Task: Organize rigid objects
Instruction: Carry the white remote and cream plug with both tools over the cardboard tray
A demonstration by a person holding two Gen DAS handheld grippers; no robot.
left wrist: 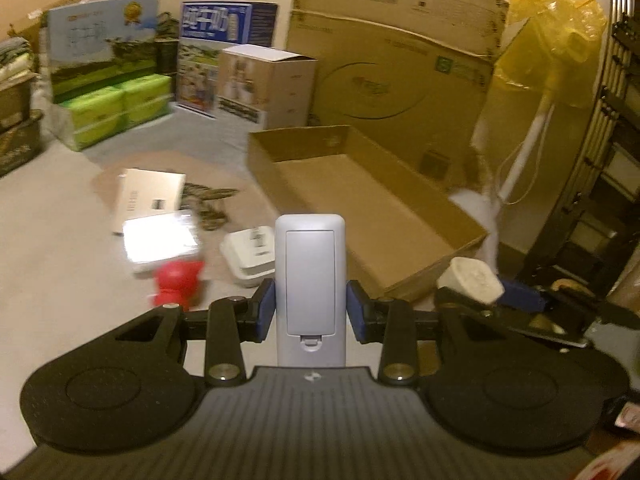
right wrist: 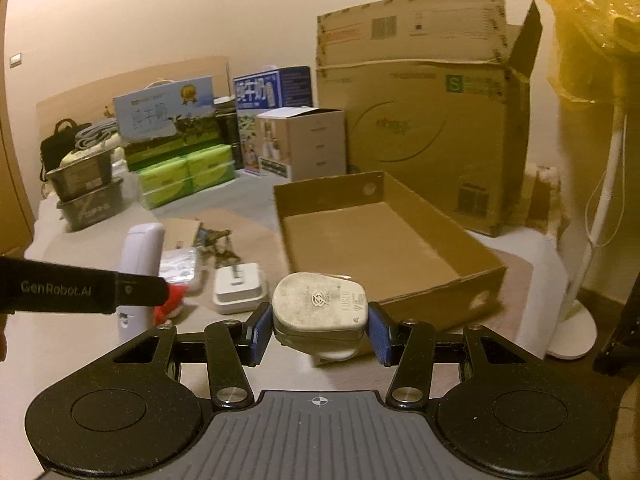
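My left gripper [left wrist: 311, 312] is shut on a grey remote control [left wrist: 310, 280], back side up, held above the floor. My right gripper [right wrist: 318, 330] is shut on a white fused plug [right wrist: 320, 308]; it also shows in the left wrist view [left wrist: 470, 280]. A shallow open cardboard box [left wrist: 440, 258] lies ahead, and shows in the right wrist view [right wrist: 460, 284] with nothing inside. On the floor to the left lie a white adapter [right wrist: 239, 288], a red toy [left wrist: 178, 284], a clear-wrapped pack [left wrist: 160, 236] and a white flat box [left wrist: 148, 194].
A big cardboard carton [right wrist: 424, 120] stands behind the shallow box. Milk cartons, green packs [right wrist: 186, 176] and a small beige box [right wrist: 308, 140] line the back wall. A white fan stand [right wrist: 576, 312] under a yellow bag is at right. A dark rack [left wrist: 600, 160] is far right.
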